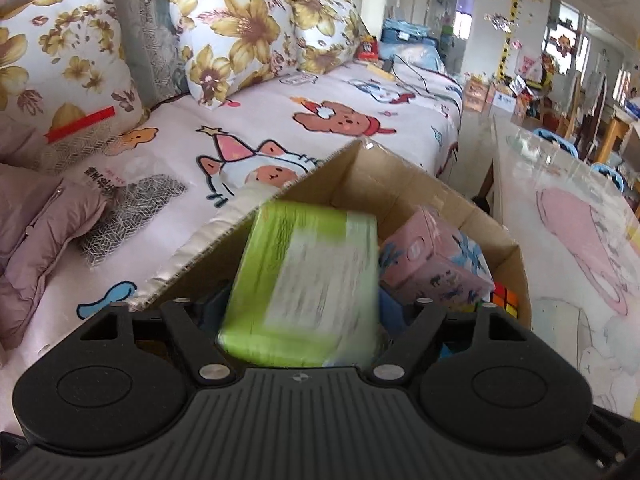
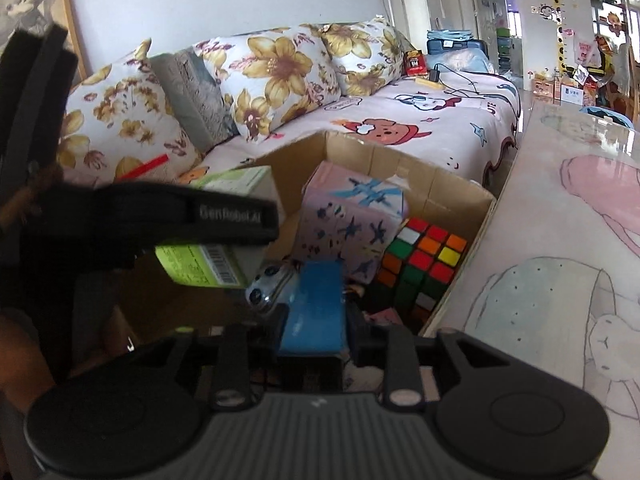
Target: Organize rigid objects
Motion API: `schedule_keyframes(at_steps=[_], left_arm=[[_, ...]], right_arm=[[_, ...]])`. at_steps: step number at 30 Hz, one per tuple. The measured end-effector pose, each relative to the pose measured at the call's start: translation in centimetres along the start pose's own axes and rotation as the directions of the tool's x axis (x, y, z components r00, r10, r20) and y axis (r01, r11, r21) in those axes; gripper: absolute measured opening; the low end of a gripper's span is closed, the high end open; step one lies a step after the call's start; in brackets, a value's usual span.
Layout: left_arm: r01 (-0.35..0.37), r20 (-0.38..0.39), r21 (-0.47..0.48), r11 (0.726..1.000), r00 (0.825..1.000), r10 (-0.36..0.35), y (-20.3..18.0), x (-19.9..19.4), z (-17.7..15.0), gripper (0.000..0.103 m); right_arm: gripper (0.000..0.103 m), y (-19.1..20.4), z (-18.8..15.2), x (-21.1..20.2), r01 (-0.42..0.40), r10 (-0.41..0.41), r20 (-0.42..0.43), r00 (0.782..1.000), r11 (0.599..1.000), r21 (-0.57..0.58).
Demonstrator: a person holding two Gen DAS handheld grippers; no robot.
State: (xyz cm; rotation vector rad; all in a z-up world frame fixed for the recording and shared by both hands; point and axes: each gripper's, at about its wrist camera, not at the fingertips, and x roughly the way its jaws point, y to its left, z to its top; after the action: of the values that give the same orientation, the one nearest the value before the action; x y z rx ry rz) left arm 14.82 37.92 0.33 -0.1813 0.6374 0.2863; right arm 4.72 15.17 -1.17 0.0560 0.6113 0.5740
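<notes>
Black claw housings are seen closest in both views. Spread wide, the left claw (image 1: pixel 302 300) has the blurred green box (image 1: pixel 308 264) loose between its fingers, over the cardboard carton (image 1: pixel 400 184) beside the worktop (image 2: pixel 560 240). The right claw (image 2: pixel 314 322) is set narrow around a blue block (image 2: pixel 312 296) in the carton; contact cannot be judged. The green box is judged light, stiff and slick, best pinched across its flat sides.

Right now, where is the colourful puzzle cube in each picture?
Left wrist view: the colourful puzzle cube peeks out low on the right, behind the pink printed box.
Right wrist view: the cube shows plainly right of centre, beside the pink box.
Shared landmark: the brown cardboard box holding both.
</notes>
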Motion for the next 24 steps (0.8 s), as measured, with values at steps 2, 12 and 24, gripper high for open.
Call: schedule_keyframes(at_steps=[2,12,24], left_arm=[[0.004,0.011,-0.012,1.000,1.000,-0.003,-0.3,-0.6,-0.2,0.103],[0.041,0.112,0.072,0.997,0.992,-0.049,-1.5,-3.6,-0.2,0.103],[0.078,0.109,0.192,0.978,0.989,-0.101,-3.0,-8.5,-2.0,0.103]], right_arm=[[0.052,0.0,-0.1,-0.7,-0.004,0.004,0.015,1.000,1.000,-0.001],[0.098,-1.5,0.2,-6.2,0.165,-0.170,0.112,0.979,0.985,0.057],[0.099,-2.3,-0.3,-11.8,0.307,-0.327,0.170,0.930,0.942,0.134]])
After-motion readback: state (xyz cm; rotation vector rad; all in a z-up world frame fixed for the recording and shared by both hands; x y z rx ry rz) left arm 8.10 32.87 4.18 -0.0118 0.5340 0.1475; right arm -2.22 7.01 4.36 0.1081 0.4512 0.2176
